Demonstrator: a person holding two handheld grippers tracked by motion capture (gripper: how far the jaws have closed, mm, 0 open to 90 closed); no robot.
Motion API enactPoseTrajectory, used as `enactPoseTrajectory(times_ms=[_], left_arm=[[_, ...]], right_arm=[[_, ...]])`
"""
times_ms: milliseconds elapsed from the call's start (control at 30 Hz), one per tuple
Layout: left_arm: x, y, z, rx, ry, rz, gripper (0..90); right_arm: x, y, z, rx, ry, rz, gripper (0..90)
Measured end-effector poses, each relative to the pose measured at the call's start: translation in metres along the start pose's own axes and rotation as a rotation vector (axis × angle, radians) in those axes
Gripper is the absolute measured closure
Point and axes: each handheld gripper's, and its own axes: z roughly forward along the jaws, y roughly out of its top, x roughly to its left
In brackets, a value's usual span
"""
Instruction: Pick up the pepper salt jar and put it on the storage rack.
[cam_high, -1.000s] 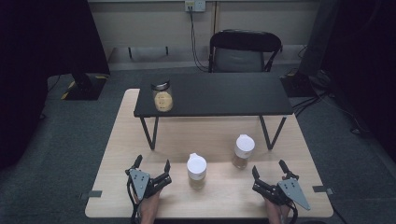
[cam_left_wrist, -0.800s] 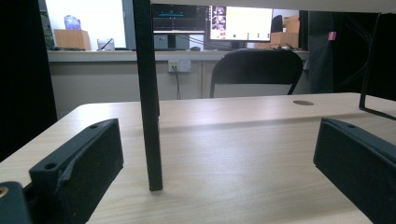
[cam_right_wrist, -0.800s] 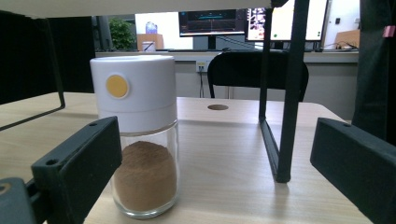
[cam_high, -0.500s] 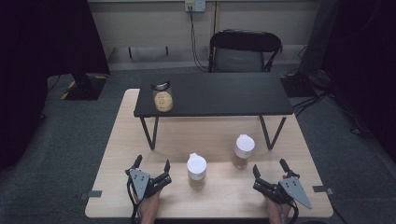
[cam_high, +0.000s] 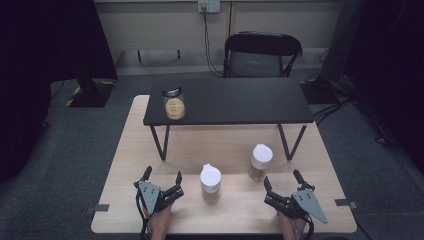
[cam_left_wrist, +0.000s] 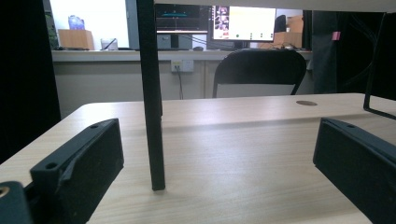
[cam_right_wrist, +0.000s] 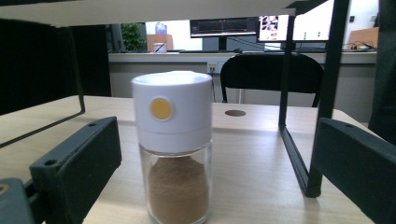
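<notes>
Two glass spice jars with white caps stand on the wooden table (cam_high: 190, 145): one (cam_high: 210, 183) near the front middle, the other (cam_high: 260, 162) a little farther back and to the right. A third jar (cam_high: 174, 103) with a dark lid stands on the left end of the low black shelf (cam_high: 235, 100). My left gripper (cam_high: 162, 178) rests open near the front edge, left of the middle jar, with nothing between its jaws. My right gripper (cam_high: 282, 180) is open too, and the right jar (cam_right_wrist: 173, 144), brown powder inside, stands just ahead of it.
The shelf's thin black legs (cam_left_wrist: 152, 93) rise from the table ahead of both grippers. A black folding chair (cam_high: 262, 54) stands behind the table, and cables hang from a wall socket (cam_high: 209, 6). Bare wood lies under the shelf.
</notes>
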Motion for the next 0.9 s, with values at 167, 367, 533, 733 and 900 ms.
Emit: enactPoseTrajectory(times_ms=[167,367,533,733,900], left_arm=[[0.0,0.0,0.0,0.0,0.003,0.0,1.3],[0.0,0.0,0.0,0.0,0.003,0.0,1.3],[0.0,0.0,0.0,0.0,0.003,0.0,1.2],[0.0,0.0,0.0,0.0,0.003,0.0,1.2],[0.0,0.0,0.0,0.0,0.003,0.0,1.2]], right_arm=[[0.005,0.012,-0.003,-0.018,0.012,0.009,0.6],[0.016,0.024,-0.008,-0.024,0.025,-0.004,0.5],[0.022,0.032,-0.011,-0.029,0.036,-0.013,0.5],[0.025,0.033,-0.011,-0.016,0.031,-0.01,0.2],[0.027,0.034,-0.011,-0.013,0.032,-0.001,0.0]])
